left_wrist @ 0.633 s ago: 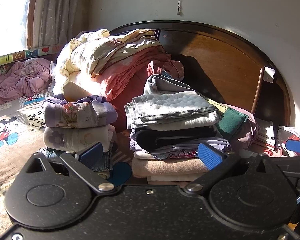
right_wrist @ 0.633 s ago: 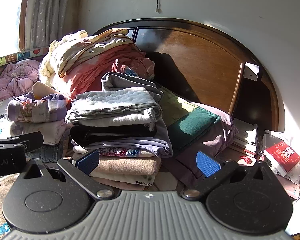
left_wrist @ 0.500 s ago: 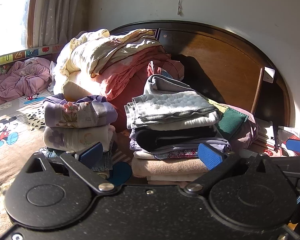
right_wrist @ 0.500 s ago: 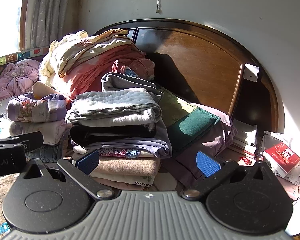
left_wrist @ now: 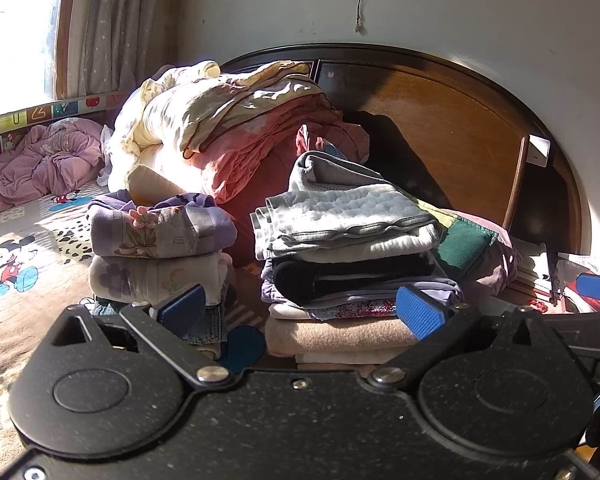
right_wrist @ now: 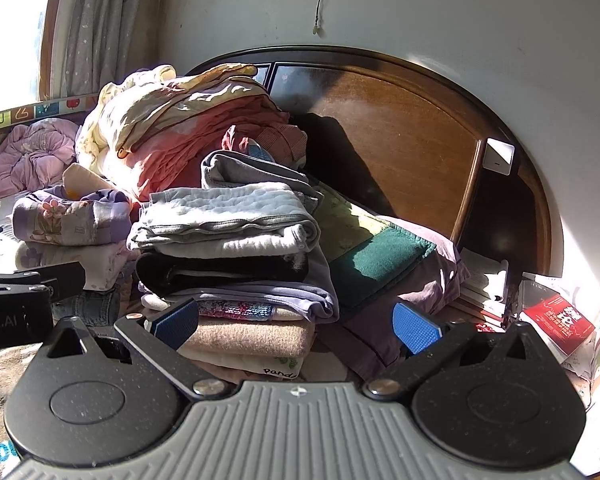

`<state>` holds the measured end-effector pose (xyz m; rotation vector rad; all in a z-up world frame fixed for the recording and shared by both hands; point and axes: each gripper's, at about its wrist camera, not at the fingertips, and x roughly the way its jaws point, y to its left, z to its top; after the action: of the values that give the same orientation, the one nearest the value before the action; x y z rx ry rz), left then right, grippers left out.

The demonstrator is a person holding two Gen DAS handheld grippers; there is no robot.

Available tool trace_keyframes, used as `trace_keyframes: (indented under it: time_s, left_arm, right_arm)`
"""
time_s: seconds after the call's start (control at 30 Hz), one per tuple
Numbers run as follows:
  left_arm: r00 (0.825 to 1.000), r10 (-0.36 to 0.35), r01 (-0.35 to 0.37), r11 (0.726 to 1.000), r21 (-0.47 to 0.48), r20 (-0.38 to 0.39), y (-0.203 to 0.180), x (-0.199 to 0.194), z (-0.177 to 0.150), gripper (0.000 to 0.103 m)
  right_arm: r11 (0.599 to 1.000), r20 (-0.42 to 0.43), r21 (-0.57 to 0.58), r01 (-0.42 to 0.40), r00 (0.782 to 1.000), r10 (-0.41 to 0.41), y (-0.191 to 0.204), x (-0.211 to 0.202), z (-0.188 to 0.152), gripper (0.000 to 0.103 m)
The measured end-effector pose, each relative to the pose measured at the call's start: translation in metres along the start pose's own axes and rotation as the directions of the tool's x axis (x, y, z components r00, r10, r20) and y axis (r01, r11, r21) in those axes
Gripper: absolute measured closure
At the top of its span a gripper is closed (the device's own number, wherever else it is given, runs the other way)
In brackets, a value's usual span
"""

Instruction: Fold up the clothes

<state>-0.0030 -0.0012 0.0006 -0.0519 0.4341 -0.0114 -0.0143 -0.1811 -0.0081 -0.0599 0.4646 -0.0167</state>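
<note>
- Left gripper [left_wrist: 300,308]: fingers spread wide, nothing between the blue pads, hanging low over the bed and facing the headboard [left_wrist: 440,132].
- Right gripper [right_wrist: 296,322]: likewise spread and empty, just beside the left one, facing the same way.
- Tall folded stack [left_wrist: 348,256] dead ahead of the left fingers, near the headboard end of the bed; long sides running left to right across the view, folded edges facing the grippers.
- Same stack a little left of centre in the right wrist view [right_wrist: 228,256], so roughly between the two grippers, slightly nearer the left.
- Shorter folded stack [left_wrist: 156,256] further left, just beside the tall one, closest to the left gripper.
- Loose pink garment [left_wrist: 40,168] crumpled well off towards the bed's far left edge under the window, left gripper's side.
- Could fit either folding finished with stacks complete, or a pause with the crumpled piece left to fold; cannot tell which.
</note>
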Motion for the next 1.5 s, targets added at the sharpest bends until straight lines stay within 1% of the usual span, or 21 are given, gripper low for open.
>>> trace_keyframes:
  time_s: [0.37, 0.9, 1.27, 1.5]
  left_arm:
    - [1.000, -0.011, 0.011, 1.000, -0.013, 0.002, 0.0035, 0.0010, 0.0001, 0.000]
    - [1.000, -0.012, 0.012, 1.000, 0.000, 0.005, 0.0032, 0.0019, -0.0010, 0.000]
    - [1.000, -0.026, 0.026, 1.000, -0.006, 0.004, 0.0033, 0.0025, -0.0025, 0.000]
    - [1.000, -0.018, 0.018, 1.000, -0.007, -0.002, 0.0017, 0.0058, -0.0015, 0.000]
  right_arm:
    - [1.000, 0.009, -0.007, 0.004, 1.000, -0.003, 0.0026, -0.0021, 0.0003, 0.001]
    - [1.000, 0.005, -0.002, 0.006, 1.000, -0.006, 0.0020, -0.0017, -0.0011, 0.000]
    - [1.000, 0.007, -0.007, 0.015, 1.000, -0.015, 0.0024, -0.0012, -0.0010, 0.001]
    - [1.000, 0.008, -0.011, 0.017, 1.000, -0.016, 0.0019, 0.0025, -0.0008, 0.001]
